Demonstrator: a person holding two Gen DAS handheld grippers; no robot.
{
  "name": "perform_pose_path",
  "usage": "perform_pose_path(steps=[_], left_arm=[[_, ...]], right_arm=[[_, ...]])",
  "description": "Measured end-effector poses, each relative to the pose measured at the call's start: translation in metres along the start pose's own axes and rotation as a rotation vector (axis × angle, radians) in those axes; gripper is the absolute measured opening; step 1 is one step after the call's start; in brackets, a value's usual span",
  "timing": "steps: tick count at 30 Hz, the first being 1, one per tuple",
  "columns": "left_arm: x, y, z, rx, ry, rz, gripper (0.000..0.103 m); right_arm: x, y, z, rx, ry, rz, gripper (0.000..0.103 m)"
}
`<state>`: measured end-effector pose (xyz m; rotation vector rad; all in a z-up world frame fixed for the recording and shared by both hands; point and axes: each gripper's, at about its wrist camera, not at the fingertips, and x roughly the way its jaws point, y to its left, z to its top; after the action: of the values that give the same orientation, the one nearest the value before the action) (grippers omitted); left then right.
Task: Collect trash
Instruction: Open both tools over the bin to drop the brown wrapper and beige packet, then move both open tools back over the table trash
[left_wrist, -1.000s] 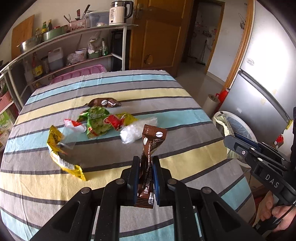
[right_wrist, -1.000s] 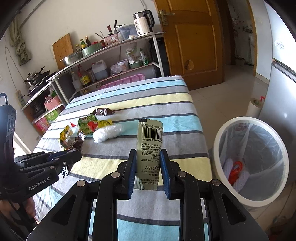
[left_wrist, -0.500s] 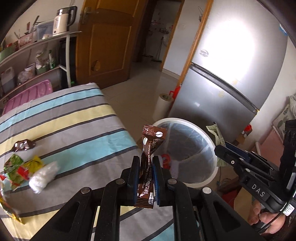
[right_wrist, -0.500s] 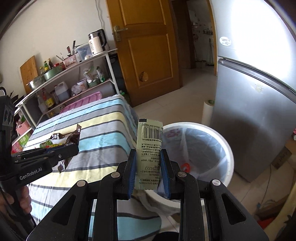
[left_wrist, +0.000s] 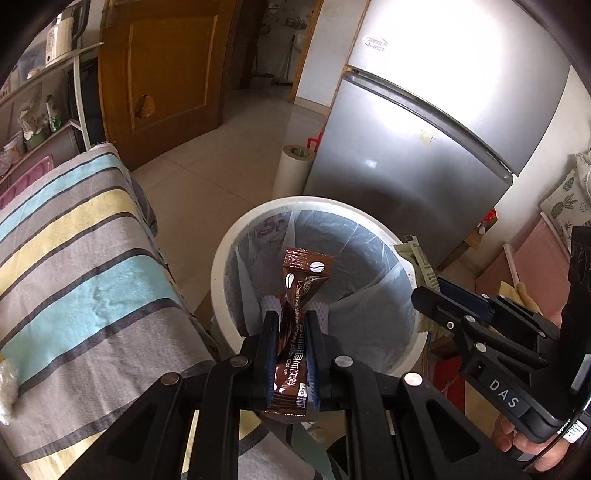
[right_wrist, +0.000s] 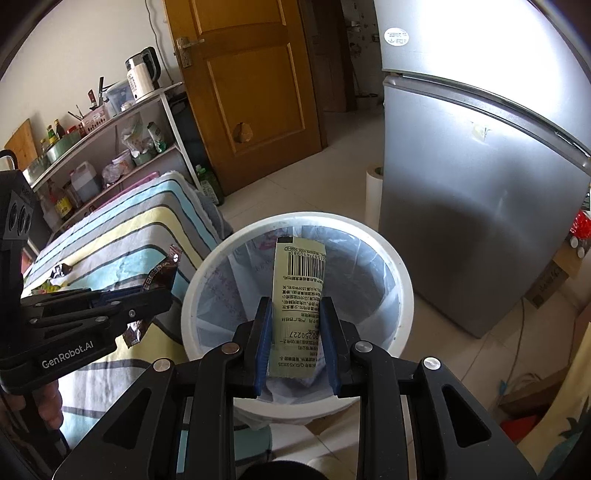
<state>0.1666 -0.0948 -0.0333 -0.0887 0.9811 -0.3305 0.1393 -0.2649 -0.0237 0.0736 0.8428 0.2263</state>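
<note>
A brown foil coffee sachet is clamped upright between the closed jaws of the left gripper, its printed top projecting forward over the mouth of the round white plastic bin lined with a translucent bag. A pale green flat wrapper with a barcode is pinched in the same way by the right gripper, likewise raised over the liner, directly ahead of the fingers. Both pieces are judged to be held above the opening so that they can be dropped straight in once the jaws are parted. The two tools are angled downward and inward toward the bin, side by side, each visible at the edge of the other's view. The striped cloth-covered table is seen to the left of both tools, a crumpled white scrap lying at its near edge. A grey refrigerator stands beyond the bin.
</note>
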Motion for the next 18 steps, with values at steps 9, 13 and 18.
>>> perform_pose_path(steps=[9,13,18], left_arm=[[0.028,0.002,0.003,-0.020,0.067,0.025,0.035],[0.022,0.007,0.001,-0.038,0.048,0.028,0.042],[0.003,0.013,-0.001,-0.041,0.011,0.035,0.046]], right_arm=[[0.027,-0.015,0.000,0.012,0.056,-0.040,0.032],[0.026,-0.016,-0.002,0.014,0.054,-0.051,0.047],[0.016,-0.012,-0.003,0.020,0.032,-0.048,0.047]])
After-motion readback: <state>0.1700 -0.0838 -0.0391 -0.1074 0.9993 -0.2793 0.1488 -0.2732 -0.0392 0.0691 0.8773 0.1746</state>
